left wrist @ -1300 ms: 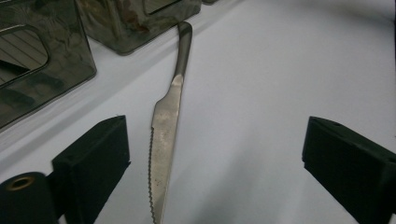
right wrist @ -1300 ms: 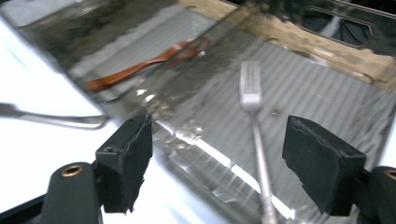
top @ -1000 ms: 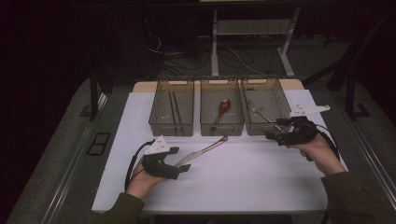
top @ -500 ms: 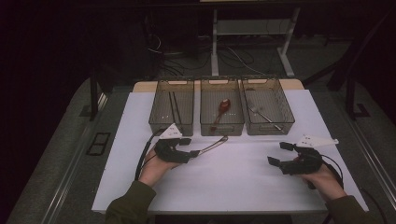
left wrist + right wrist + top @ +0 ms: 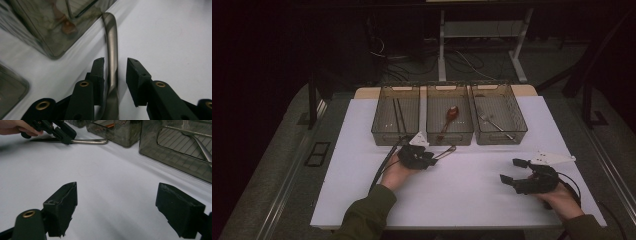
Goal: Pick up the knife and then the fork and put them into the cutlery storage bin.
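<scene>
At the lower right of the high view, the right gripper point(image 5: 511, 171) rested low on the white table point(image 5: 462, 195), jaws spread wide and empty, about where it had been half a second earlier. Left of centre, the left gripper point(image 5: 430, 160) had moved farther up the frame to the metal utensil handle point(image 5: 112, 62) lying just in front of the middle bin point(image 5: 450, 137). Its jaws had just been closing and straddled the handle; one pad looked against it, the other stood apart, so no clamp yet. Behind stood the left bin point(image 5: 395, 135) and right bin point(image 5: 499, 135).
</scene>
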`<state>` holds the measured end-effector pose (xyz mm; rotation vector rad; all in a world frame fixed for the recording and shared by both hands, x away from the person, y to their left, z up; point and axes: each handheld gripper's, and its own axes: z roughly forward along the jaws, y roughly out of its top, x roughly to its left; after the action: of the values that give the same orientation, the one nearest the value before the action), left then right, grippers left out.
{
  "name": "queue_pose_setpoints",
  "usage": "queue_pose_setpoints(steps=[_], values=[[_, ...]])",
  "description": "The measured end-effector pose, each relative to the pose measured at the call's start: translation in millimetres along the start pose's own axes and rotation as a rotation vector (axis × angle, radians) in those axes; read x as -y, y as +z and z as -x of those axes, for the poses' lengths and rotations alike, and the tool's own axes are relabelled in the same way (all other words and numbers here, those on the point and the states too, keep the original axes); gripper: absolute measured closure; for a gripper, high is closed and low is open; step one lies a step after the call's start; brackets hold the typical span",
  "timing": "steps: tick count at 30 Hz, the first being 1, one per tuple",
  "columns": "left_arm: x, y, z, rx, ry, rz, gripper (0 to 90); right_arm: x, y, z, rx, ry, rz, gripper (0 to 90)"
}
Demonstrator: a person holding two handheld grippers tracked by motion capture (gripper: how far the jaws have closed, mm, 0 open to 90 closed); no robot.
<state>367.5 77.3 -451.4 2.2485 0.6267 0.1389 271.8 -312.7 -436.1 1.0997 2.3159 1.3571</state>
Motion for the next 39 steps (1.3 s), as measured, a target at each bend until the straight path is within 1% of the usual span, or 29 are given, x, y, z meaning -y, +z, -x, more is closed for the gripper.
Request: queue_pose_setpoints(steps=[2, 3, 4, 6, 8, 11, 13, 16, 18, 21, 22, 24, 25, 26, 28, 32, 33, 34, 35, 36, 38, 39], values=[[0.1, 0.4, -0.6, 0.004, 0.003, 0.000, 71.4, 0.0, -0.1, 0.3, 0.000, -0.002, 0.001, 16.9], [-0.1, 0.6, -1.1, 0.004, 0.017, -0.006, 72.3, 0.1, 0.0, 0.4, 0.001, -0.005, -0.001, 16.9], [-0.4, 1.4, 0.0, 0.000, 0.015, -0.003, 73.2, 0.2, 0.1, 0.4, 0.000, -0.004, -0.002, 16.9], [-1.0, 1.6, 2.2, -0.013, 0.029, -0.014, 75.6, 0.0, 0.0, 0.4, 0.000, -0.007, -0.001, 16.9], [-1.2, 1.9, 3.1, -0.014, 0.028, -0.015, 78.1, -0.2, -0.5, 0.4, -0.001, -0.005, 0.000, 16.9], [-0.6, 2.0, 2.7, -0.011, 0.028, -0.009, 78.8, -0.3, -0.7, 0.9, 0.000, -0.007, 0.000, 16.9], [-0.4, 1.7, 1.9, -0.006, 0.039, -0.009, 79.1, -0.2, -0.1, 0.9, -0.003, -0.004, -0.008, 16.9], [-1.0, 1.8, 3.3, -0.011, 0.059, -0.009, 79.3, -0.3, 1.6, 1.4, -0.004, -0.012, -0.024, 14.1], [-1.0, 0.9, 4.4, -0.014, 0.071, -0.013, 79.3, -0.2, 1.8, 0.6, 0.012, -0.028, -0.027, 14.1], [-0.7, -0.7, 4.4, 0.009, 0.071, -0.017, 79.3, -0.7, 2.1, -0.5, -0.001, -0.024, -0.019, 14.1], [-0.7, -1.1, 5.0, 0.010, 0.072, -0.021, 79.3, -1.2, 2.5, -1.0, -0.003, -0.026, -0.024, 14.1], [-1.3, -2.3, 6.3, 0.023, 0.067, -0.015, 79.3, -2.3, 4.0, -2.6, -0.008, -0.052, -0.035, 14.1], [-2.1, -3.6, 6.9, 0.029, 0.072, -0.019, 79.3, -3.1, 5.1, -3.2, -0.013, -0.060, -0.047, 14.1], [-3.0, -4.4, 8.0, 0.036, 0.064, -0.017, 79.3, -4.2, 6.1, -4.0, -0.016, -0.073, -0.061, 14.1], [-5.0, -7.3, 10.0, 0.052, 0.063, -0.022, 79.3, -6.2, 7.7, -7.4, -0.029, -0.088, -0.083, 14.1], [-9.9, -13.7, 15.5, 0.064, 0.075, -0.022, 79.3, -11.5, 11.3, -17.1, -0.032, -0.171, -0.098, 14.1], [-11.3, -14.9, 17.2, 0.068, 0.070, -0.022, 79.3, -13.2, 13.0, -19.5, -0.030, -0.196, -0.102, 14.2], [-13.2, -16.2, 18.2, 0.068, 0.086, -0.029, 79.2, -15.0, 15.0, -21.9, -0.031, -0.219, -0.110, 14.2], [-14.8, -17.6, 20.4, 0.070, 0.086, -0.037, 79.3, -17.1, 17.4, -24.1, -0.029, -0.247, -0.115, 14.5], [-16.2, -18.5, 23.2, 0.074, 0.082, -0.038, 79.2, -19.0, 19.7, -26.7, -0.028, -0.265, -0.121, 14.7], [-19.0, -20.3, 27.9, 0.085, 0.091, -0.034, 79.2, -22.9, 24.8, -30.8, -0.029, -0.302, -0.133, 16.3], [-20.4, -20.8, 30.5, 0.086, 0.100, -0.030, 79.3, -24.8, 27.2, -32.8, -0.031, -0.306, -0.139, 16.8]])
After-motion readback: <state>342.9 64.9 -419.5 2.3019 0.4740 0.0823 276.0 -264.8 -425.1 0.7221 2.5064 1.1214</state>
